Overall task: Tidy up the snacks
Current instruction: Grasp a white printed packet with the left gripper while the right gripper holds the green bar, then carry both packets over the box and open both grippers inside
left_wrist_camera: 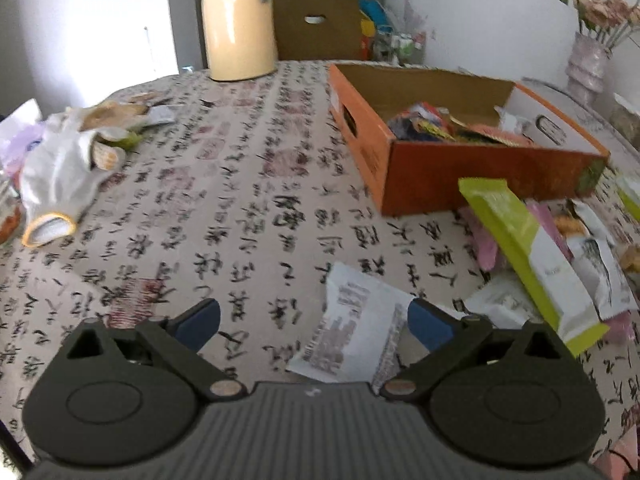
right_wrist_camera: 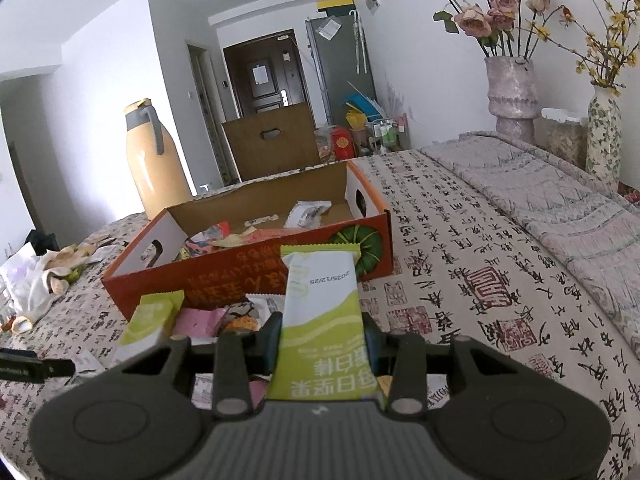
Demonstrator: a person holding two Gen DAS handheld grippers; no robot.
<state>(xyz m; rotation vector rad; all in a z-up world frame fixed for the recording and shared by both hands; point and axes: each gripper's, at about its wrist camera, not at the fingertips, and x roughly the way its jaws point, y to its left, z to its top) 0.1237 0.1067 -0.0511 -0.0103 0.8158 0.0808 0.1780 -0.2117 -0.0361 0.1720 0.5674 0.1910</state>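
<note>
Between right gripper (right_wrist_camera: 322, 336) jaws: clenched on long green-and-white foil snack packet (right_wrist_camera: 320, 312), long axis pointing forward at open orange cardboard box (right_wrist_camera: 224, 276), just beyond and below. Left gripper (left_wrist_camera: 314, 322): released, poised over white printed sachet (left_wrist_camera: 356, 328), farther from box.

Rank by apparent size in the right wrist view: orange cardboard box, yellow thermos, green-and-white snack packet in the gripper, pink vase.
1. orange cardboard box
2. green-and-white snack packet, enlarged by nearness in the right gripper
3. yellow thermos
4. pink vase
Packet and thermos look close; that order is unsure.
</note>
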